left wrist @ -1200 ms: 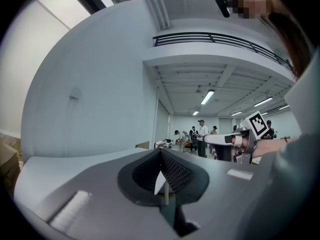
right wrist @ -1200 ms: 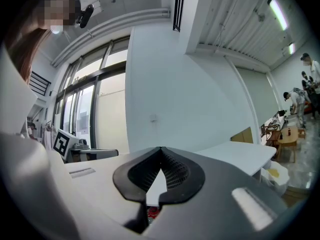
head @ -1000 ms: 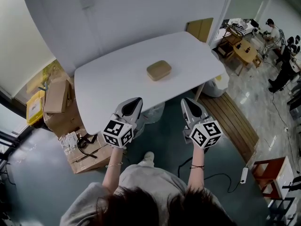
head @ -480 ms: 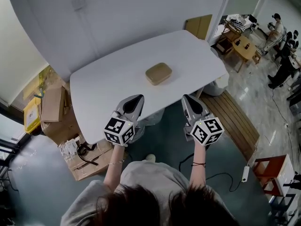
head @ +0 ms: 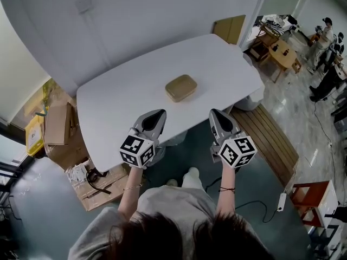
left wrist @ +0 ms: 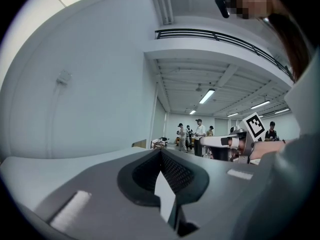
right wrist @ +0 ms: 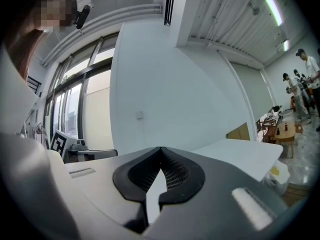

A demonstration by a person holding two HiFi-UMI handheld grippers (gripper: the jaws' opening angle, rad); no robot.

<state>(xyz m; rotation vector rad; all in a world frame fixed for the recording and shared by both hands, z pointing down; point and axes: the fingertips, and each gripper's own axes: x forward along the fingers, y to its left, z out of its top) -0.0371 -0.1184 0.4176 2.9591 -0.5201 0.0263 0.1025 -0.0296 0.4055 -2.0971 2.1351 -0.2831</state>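
My left tongs (head: 154, 116) and right tongs (head: 216, 115): both closed and empty, level at the white tabletop's (head: 122, 99) near edge, since the tan rounded box (head: 180, 87) lies farther off, untouched.

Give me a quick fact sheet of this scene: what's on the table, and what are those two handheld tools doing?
Setting: white table in a big hall, cardboard boxes on the floor beside it
On the table: one tan box, closed, near the middle
Left gripper: by the table's near edge, jaws together, nothing between them
Right gripper: by the same edge, jaws together, nothing between them
Contact: neither gripper touches the tan box
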